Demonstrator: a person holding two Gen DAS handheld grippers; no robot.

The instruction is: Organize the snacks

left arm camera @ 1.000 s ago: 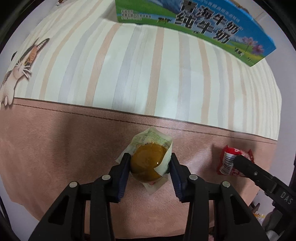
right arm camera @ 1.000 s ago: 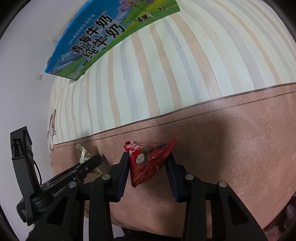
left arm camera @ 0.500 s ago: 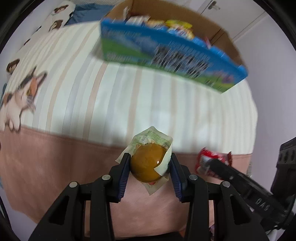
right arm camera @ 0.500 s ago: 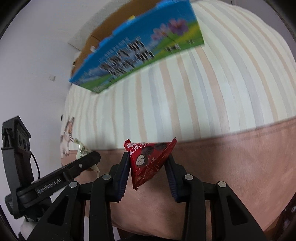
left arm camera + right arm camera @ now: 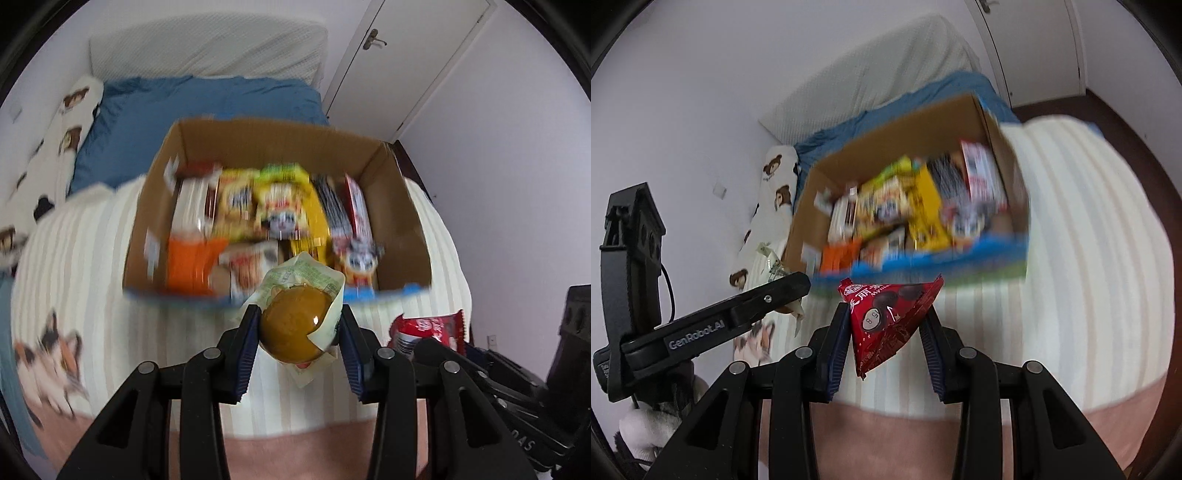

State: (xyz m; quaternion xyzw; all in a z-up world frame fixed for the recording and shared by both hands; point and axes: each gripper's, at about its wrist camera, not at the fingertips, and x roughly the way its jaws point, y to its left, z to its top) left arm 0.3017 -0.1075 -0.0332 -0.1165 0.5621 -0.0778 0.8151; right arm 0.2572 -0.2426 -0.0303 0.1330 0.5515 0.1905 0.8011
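- Golden-brown round bun in a clear and pale-green wrapper [image 5: 295,332]: pinched between the blue pads of the left tool [image 5: 297,341], held above the striped bedspread [image 5: 92,266], just in front of the open cardboard box with a blue printed outer face [image 5: 402,221].
- Red triangular foil snack packet [image 5: 886,317]: clamped in the right tool [image 5: 886,332], also just short of the box.
- Legible writing: "GenRobot.AI" on the left tool's arm, seen from the right wrist; a partial "DAS" on the right tool, seen from the left wrist; "8" and "15" on balls printed on the packet.
- Box contents: blurred yellow, orange and red packets.
- Left wrist view alone shows the door handle [image 5: 373,40]; right wrist view alone shows a wall switch plate [image 5: 719,191].
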